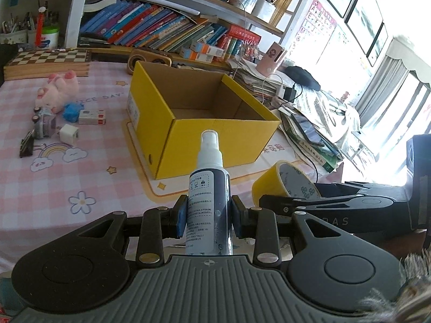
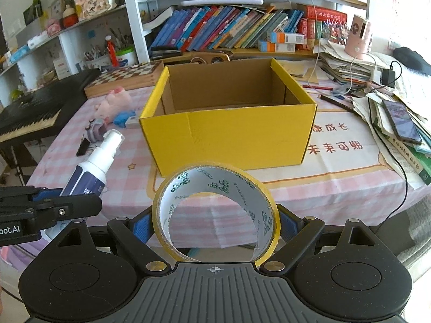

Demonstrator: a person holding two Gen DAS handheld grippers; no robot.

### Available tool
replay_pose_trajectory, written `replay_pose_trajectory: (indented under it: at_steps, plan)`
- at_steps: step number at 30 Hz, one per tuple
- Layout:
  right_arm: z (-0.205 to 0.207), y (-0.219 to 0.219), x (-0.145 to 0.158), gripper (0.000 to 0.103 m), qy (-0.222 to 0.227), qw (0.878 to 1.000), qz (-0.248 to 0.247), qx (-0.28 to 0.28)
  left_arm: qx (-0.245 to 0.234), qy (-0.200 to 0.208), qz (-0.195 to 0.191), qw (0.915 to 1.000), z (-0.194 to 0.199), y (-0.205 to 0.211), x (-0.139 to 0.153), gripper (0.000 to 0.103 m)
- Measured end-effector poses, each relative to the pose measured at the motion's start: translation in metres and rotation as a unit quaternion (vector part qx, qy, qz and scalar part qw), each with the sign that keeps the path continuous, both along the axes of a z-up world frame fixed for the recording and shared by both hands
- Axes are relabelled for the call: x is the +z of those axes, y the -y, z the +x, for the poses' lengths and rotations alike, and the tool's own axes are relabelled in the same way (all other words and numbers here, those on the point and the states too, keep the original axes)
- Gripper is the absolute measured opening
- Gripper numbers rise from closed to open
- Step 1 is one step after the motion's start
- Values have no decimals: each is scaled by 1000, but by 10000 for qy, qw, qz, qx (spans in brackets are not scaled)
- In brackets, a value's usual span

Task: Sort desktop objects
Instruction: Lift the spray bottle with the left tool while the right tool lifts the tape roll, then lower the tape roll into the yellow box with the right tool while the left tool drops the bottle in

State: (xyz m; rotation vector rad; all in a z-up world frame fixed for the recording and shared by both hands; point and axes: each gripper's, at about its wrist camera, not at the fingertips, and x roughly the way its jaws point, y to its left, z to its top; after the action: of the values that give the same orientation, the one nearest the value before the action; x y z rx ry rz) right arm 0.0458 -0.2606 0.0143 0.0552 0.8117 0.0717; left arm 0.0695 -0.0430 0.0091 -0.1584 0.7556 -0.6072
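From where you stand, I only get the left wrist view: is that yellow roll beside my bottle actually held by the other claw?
Observer: Yes. The right claw grips the tape roll across its outside, blue pads on both sides.
Operator: Does anything lie behind the yellow box?
Observer: A red pencil lies on the table behind the box, to its right.
Operator: What's left of the chessboard?
Observer: A black keyboard stands beside the table, past the chessboard.
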Motion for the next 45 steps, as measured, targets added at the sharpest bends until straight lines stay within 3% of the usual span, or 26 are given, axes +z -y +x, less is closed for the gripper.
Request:
replay_pose_trajectory:
  at_steps: [13,26,36,45]
  plan:
    - [17,50,3,91,-56,9998,-7,170,-16,99,34,9999,11,54,12,30]
    - [61,79,38,91,613,9950,124,772,249,478,-35,9985,47,95,44,30]
    - [115,73,53,91,1064,9804,-72,1658,637,718,30,9954,91,107,67,30]
    - [192,48,31,91,838,9577,-784,2640,689,272,392,9965,160,116,54,30]
